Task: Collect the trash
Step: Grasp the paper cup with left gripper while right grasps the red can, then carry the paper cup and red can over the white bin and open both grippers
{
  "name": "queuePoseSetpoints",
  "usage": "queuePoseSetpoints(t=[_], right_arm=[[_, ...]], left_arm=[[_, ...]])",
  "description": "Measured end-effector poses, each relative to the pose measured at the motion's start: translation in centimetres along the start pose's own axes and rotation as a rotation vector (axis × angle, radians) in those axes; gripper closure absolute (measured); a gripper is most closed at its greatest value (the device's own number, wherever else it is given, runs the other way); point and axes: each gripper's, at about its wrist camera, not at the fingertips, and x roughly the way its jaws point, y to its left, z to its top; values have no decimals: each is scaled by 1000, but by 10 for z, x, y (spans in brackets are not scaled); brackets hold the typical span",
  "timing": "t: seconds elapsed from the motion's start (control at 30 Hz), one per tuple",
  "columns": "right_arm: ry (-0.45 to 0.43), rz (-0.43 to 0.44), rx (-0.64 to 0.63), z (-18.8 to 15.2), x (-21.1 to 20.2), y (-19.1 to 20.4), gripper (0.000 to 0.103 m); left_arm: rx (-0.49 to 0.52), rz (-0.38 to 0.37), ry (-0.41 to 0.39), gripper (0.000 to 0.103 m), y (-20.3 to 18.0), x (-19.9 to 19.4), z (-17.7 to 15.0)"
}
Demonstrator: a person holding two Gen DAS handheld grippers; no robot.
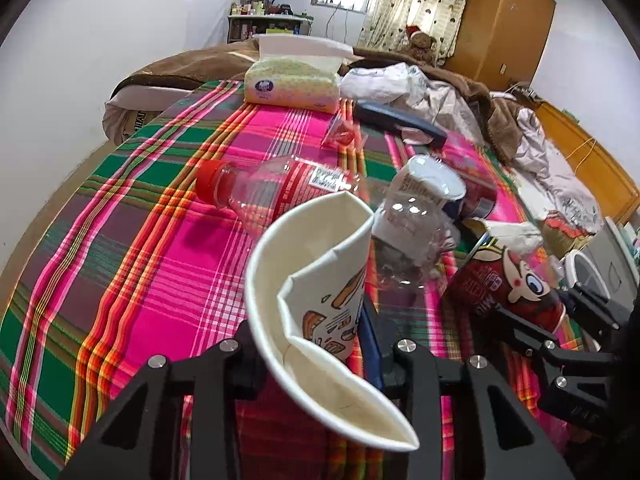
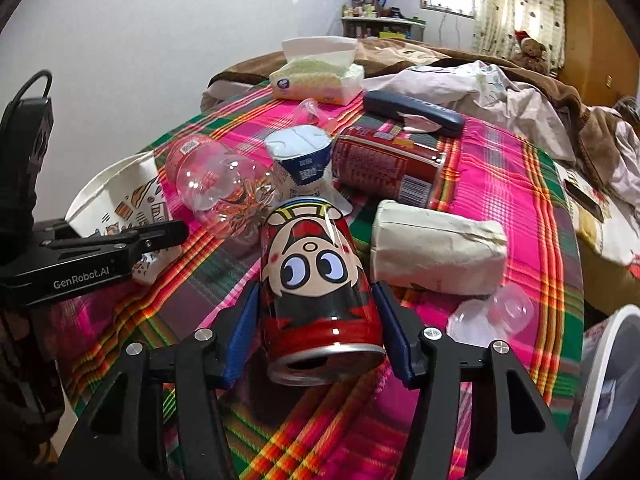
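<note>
My left gripper (image 1: 316,320) is shut on a crushed white paper cup (image 1: 320,280), its printed wall folded inward between the pads. The right wrist view shows this cup (image 2: 120,196) at far left with the left gripper (image 2: 160,236) on it. My right gripper (image 2: 316,300) is shut on a red cartoon-face can (image 2: 316,272) that points its open end toward the camera, blue pads against both sides. From the left wrist view, that can (image 1: 508,292) sits at right. More trash lies on the plaid cloth: a clear red-capped bottle (image 1: 280,188), a yoghurt cup (image 2: 304,160), a second red can (image 2: 392,168).
A tissue box (image 1: 292,84) and a dark blue case (image 2: 412,114) lie at the table's far end. A cream paper packet (image 2: 436,252) and a small clear plastic cup (image 2: 508,312) sit right of the held can. A white bin rim (image 2: 612,380) shows at lower right. Bedding lies beyond.
</note>
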Motion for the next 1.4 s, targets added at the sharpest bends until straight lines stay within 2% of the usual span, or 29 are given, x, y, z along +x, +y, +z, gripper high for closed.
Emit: queuePoseSetpoints(t=[0.67, 1.17, 1.4], right_arm=[[-138, -13, 141, -16, -38, -21, 48], [-233, -96, 203, -29, -82, -48, 49], [-270, -161, 259, -39, -105, -77, 49]], left_arm=[[111, -63, -69, 64, -53, -43, -5], [237, -135, -87, 64, -120, -56, -8], [304, -172, -100, 64, -157, -59, -6]])
